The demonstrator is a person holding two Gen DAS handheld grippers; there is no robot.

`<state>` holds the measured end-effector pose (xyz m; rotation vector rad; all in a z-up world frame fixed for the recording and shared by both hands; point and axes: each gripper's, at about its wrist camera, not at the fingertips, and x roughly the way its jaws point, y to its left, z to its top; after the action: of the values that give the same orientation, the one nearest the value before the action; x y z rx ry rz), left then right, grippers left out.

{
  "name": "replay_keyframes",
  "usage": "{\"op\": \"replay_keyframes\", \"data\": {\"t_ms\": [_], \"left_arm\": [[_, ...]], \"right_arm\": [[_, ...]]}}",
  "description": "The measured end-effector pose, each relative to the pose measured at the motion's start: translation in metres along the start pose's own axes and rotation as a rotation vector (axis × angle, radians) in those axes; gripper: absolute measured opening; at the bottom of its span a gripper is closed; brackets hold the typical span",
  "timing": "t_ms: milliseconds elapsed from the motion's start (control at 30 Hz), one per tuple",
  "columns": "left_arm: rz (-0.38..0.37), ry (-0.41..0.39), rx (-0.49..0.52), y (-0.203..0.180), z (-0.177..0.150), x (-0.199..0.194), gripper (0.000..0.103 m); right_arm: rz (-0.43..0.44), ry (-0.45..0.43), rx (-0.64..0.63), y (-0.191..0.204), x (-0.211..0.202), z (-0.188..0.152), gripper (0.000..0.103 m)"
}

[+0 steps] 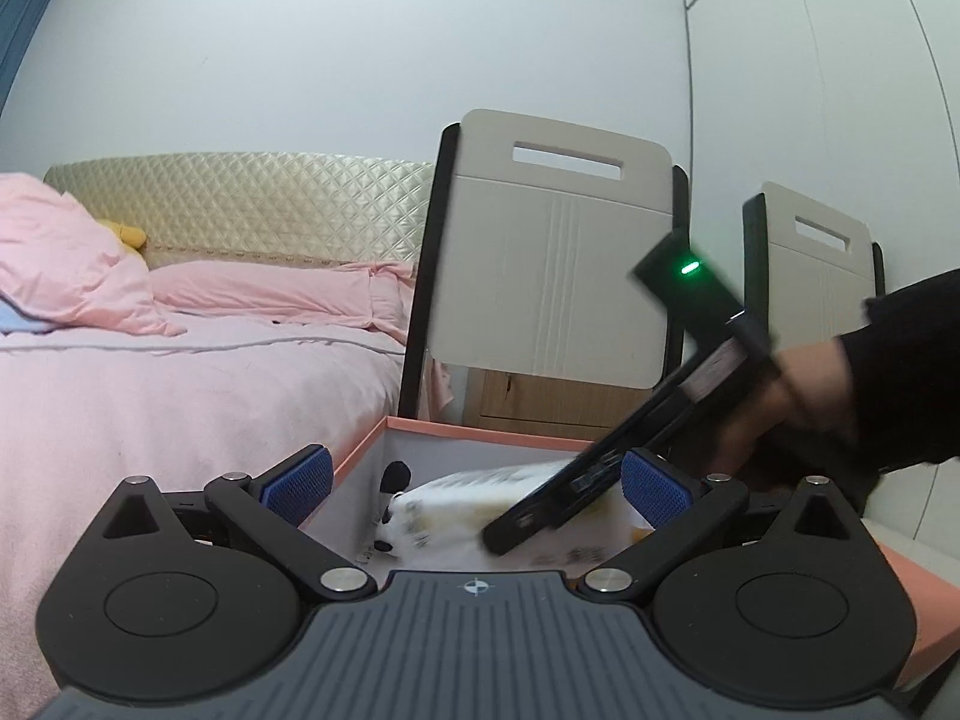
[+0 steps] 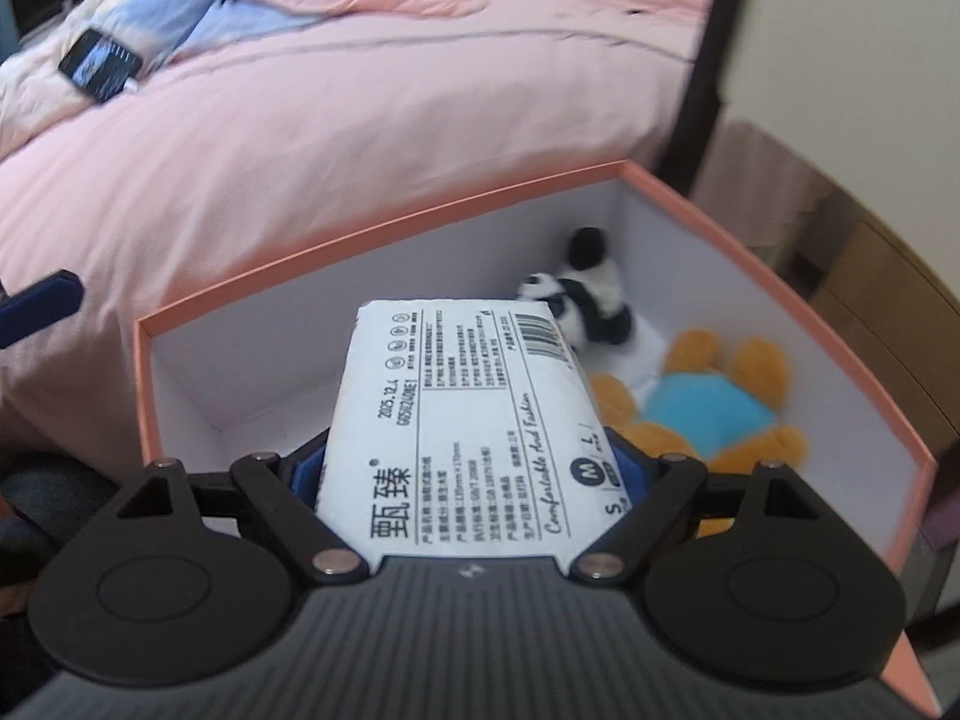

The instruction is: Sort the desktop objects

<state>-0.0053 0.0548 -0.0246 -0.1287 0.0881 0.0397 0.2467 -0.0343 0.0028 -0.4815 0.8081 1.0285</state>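
Observation:
My right gripper (image 2: 474,468) is shut on a white tissue pack (image 2: 468,414) with black print and holds it over the open pink box (image 2: 384,225). A small panda toy (image 2: 591,294) and an orange and blue plush (image 2: 708,402) lie inside the box. In the left wrist view my left gripper (image 1: 477,486) is open and empty at the near edge of the same box (image 1: 480,433). The tissue pack (image 1: 474,504) shows blurred inside the box, with the right gripper's body (image 1: 606,450) above it and the panda (image 1: 393,501) at the left.
A bed with pink covers (image 1: 180,384) lies left of the box. Two white chair backs (image 1: 552,264) stand behind it. A phone (image 2: 99,65) lies on the bed. A wooden cabinet (image 1: 540,402) sits behind the chair.

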Motion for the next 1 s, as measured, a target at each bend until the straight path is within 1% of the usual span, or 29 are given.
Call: {"op": "replay_keyframes", "data": {"t_ms": [133, 267, 433, 500, 667, 800, 933, 1000], "left_arm": [[-0.001, 0.007, -0.02, 0.005, 0.0, 0.001, 0.103], [-0.005, 0.019, -0.036, 0.009, -0.002, 0.004, 0.103], [-0.011, 0.039, -0.029, 0.008, -0.006, 0.008, 0.103], [-0.014, 0.041, -0.026, 0.007, -0.006, 0.008, 0.103], [-0.034, 0.043, -0.033, 0.007, -0.007, 0.01, 0.103], [-0.048, 0.042, -0.024, 0.006, -0.008, 0.011, 0.103], [-0.059, 0.035, -0.004, 0.002, -0.008, 0.009, 0.103], [-0.045, 0.035, 0.014, -0.001, -0.007, 0.009, 0.103]], "right_arm": [[0.043, 0.043, -0.038, 0.006, 0.039, 0.01, 0.087], [0.065, 0.078, -0.057, 0.01, 0.067, 0.006, 0.087], [0.089, 0.077, -0.045, 0.01, 0.078, 0.003, 0.088], [0.094, 0.088, -0.043, 0.011, 0.083, 0.0, 0.089], [0.054, 0.06, -0.052, 0.014, 0.074, -0.005, 0.103], [0.006, 0.021, -0.04, 0.014, 0.059, -0.008, 0.103], [-0.044, -0.042, 0.063, 0.005, 0.025, -0.01, 0.103], [-0.087, -0.088, 0.096, 0.002, 0.003, -0.015, 0.103]]}}
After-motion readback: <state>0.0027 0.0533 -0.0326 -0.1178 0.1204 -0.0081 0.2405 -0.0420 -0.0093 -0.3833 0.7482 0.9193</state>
